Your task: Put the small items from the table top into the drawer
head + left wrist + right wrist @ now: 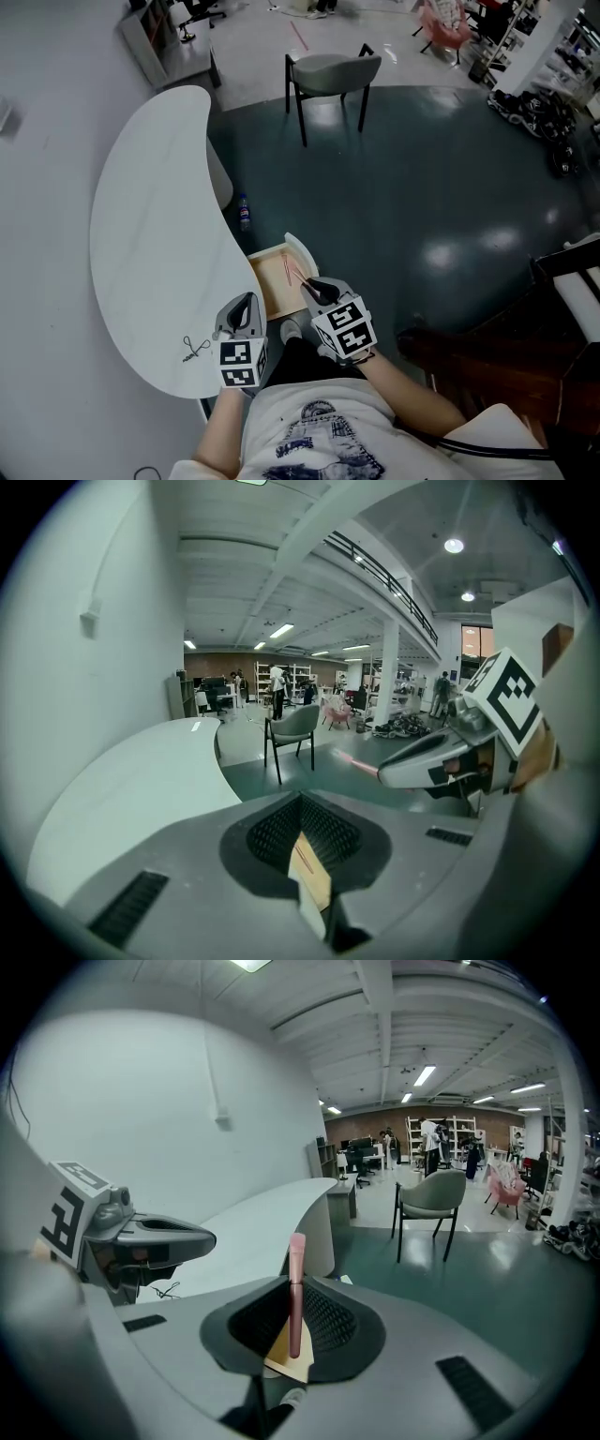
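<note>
pink stick [296, 1290] is pinched in the right gripper's [314, 289] fingers above the open drawer [265, 287], where thin pink pieces [284, 273] already lie. left gripper [247, 300] fingers are closed, empty. a small wire thing [195, 350] is left on the counter [150, 234].

We hold our left gripper [247, 302] pointing forward and down, jaws together, empty; our right gripper [312, 287] slants down beside it, clamping a pink stick [296, 1290].
</note>
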The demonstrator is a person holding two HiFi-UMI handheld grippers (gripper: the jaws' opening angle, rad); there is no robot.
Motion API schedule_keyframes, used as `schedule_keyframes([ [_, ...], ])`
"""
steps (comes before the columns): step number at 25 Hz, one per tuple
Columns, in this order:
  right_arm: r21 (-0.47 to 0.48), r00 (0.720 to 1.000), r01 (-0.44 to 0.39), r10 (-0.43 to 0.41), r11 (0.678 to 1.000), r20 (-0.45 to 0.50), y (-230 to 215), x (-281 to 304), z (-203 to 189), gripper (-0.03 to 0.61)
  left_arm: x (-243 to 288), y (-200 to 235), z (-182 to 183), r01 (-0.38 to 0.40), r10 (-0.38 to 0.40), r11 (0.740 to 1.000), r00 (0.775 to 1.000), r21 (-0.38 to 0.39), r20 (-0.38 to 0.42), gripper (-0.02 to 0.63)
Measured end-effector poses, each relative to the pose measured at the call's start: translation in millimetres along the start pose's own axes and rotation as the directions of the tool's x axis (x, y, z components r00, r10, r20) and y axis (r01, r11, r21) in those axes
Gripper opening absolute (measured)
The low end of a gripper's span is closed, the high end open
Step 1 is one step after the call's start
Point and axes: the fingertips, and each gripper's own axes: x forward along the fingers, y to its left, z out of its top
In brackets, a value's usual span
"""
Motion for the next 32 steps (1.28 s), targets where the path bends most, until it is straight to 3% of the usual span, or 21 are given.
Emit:
schedule_keyframes([
  [22,0.126,0.986,0.057,-0.037,0.990,-0.161,-20,136,-46,0.060,97,73,-30,0.073,-0.074,0.997,0.993,-0.021,-0.091,0.020],
  [32,0.180,0.972,0.089,-0.046,0.980,-0.230,-28,183,-78,0.060,111,91,-33,0.073,-0.072,0.997,0.993,0.005,-0.098,0.020],
])
